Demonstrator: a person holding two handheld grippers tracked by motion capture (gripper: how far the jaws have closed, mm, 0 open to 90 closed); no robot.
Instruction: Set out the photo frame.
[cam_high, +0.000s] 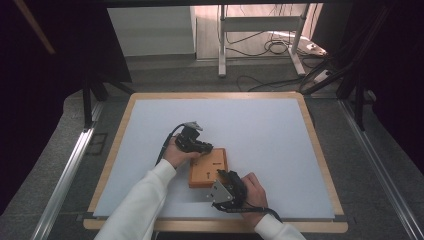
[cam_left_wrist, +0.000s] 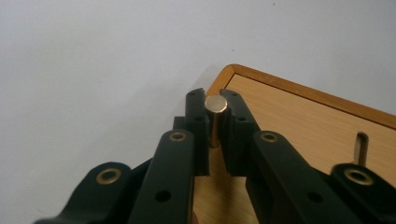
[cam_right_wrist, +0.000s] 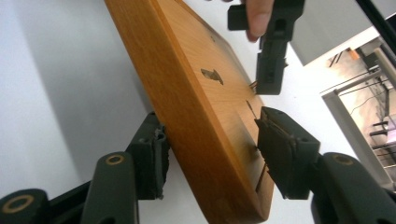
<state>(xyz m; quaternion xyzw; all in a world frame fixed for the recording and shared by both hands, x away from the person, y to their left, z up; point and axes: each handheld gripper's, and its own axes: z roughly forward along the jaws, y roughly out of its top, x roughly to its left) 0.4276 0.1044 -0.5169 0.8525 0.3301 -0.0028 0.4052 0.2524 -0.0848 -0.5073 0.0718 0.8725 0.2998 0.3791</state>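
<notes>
— What sort of place is this?

— A lab or test room set up for recording. A white work board (cam_high: 250, 125) with a wooden rim lies on a grey carpeted floor platform (cam_high: 350, 150), flanked by aluminium rails (cam_high: 65, 170).

— What else shows it?

— Dark curtains (cam_high: 45, 75) at the sides, a metal stand (cam_high: 260, 30) behind, loose cables (cam_high: 270, 47) and a power strip (cam_high: 320, 76) on the floor.

Grey floor (cam_high: 165, 75) — tangled cables (cam_high: 272, 46)

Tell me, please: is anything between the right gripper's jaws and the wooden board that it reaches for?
Nothing visible. In the right gripper view, the right gripper straddles the near edge of the wooden board; one pad lies beside its side face, the other above its top, with only air between.
</notes>
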